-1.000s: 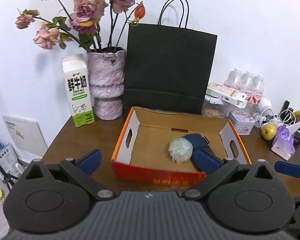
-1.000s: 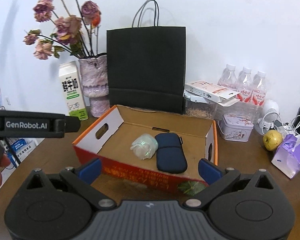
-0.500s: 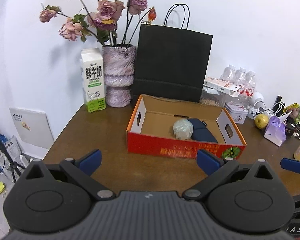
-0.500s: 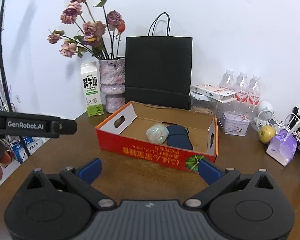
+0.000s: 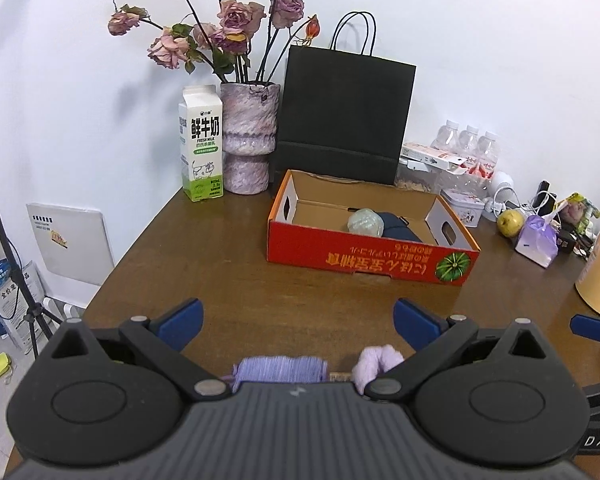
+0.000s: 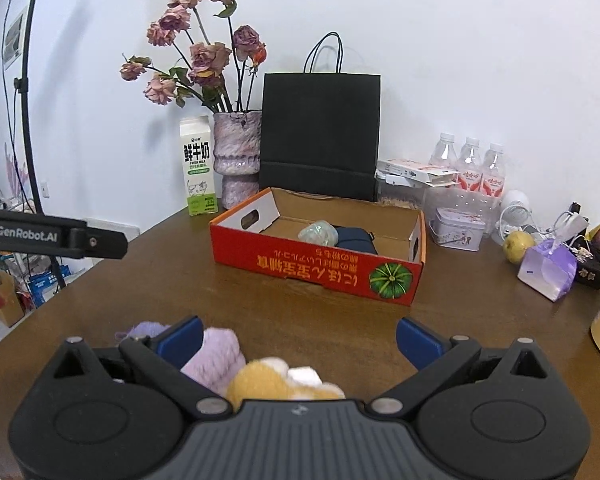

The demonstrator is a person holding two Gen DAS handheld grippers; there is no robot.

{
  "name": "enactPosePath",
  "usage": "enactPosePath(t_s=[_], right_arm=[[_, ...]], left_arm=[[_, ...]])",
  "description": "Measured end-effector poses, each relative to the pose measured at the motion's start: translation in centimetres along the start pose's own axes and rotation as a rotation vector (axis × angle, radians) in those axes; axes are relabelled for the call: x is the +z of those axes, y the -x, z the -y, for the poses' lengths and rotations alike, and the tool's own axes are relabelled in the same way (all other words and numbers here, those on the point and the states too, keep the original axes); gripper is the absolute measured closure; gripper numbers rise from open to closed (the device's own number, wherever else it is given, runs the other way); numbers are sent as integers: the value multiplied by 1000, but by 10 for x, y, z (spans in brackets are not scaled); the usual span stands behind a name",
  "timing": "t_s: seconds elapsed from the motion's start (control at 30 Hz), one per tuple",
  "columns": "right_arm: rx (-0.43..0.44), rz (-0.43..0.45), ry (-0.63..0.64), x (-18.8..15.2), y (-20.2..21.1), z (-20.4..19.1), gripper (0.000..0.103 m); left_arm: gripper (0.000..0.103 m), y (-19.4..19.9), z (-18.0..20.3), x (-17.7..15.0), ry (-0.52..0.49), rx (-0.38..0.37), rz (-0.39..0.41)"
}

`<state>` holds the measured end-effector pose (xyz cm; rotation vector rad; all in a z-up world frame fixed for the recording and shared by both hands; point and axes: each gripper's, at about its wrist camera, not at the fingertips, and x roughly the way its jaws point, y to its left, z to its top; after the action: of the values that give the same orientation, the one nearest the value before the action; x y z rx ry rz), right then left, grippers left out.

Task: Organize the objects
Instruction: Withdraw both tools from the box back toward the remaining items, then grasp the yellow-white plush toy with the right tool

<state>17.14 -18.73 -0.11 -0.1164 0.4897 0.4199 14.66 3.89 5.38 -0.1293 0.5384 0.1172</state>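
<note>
While the left gripper (image 5: 296,322) hangs over the near part of the brown table (image 5: 228,280), its blue-tipped fingers (image 5: 180,320) are spread wide with nothing between them. Just under its body lie a roll of lilac yarn (image 5: 280,368) and a fluffy pale-purple ball (image 5: 376,362), both on the table at the near edge. Farther back sits the red cardboard box (image 5: 364,252), open at the top, with a pale green ball (image 5: 365,222) and a navy pouch (image 5: 400,228) side by side inside it. Behind the box stand a black paper bag (image 5: 344,116), a mottled pink vase of dried roses (image 5: 248,136) and a milk carton (image 5: 201,144) — all against the white wall. A yellow-green apple (image 5: 510,222) lies well to the right.

From the right wrist, the right gripper (image 6: 298,334) is likewise opened wide and grips nothing. Below it a cluster of soft things lies on the table: a pale-purple fluffy ball (image 6: 216,356) touching the left finger's inner side, and a mustard-yellow and white plush piece (image 6: 276,384) beside it, partly hidden by the gripper body. The red box (image 6: 320,268) sits beyond, apart from them, the green ball (image 6: 318,232) and pouch (image 6: 356,238) inside — water bottles (image 6: 470,164) and a small tin (image 6: 458,228) stand to its right. A black bar of the left gripper marked GenRobot.AI (image 6: 52,234) juts in from the left.
</note>
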Motion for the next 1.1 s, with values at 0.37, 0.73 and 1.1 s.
enactPosePath(t_s=[0.37,0.73,1.1], right_arm=[[-18,15,-1,-35,23,-2,0],[-9,21,-28,-57,39,-4,0],[-9,21,-44,-72,34,-3,0]], left_arm=[[0,18,-9,-37,11,-11,-4],[0,34,-16,-60,14,-15,2],[0,27,-24,-74,24,-30,-20]])
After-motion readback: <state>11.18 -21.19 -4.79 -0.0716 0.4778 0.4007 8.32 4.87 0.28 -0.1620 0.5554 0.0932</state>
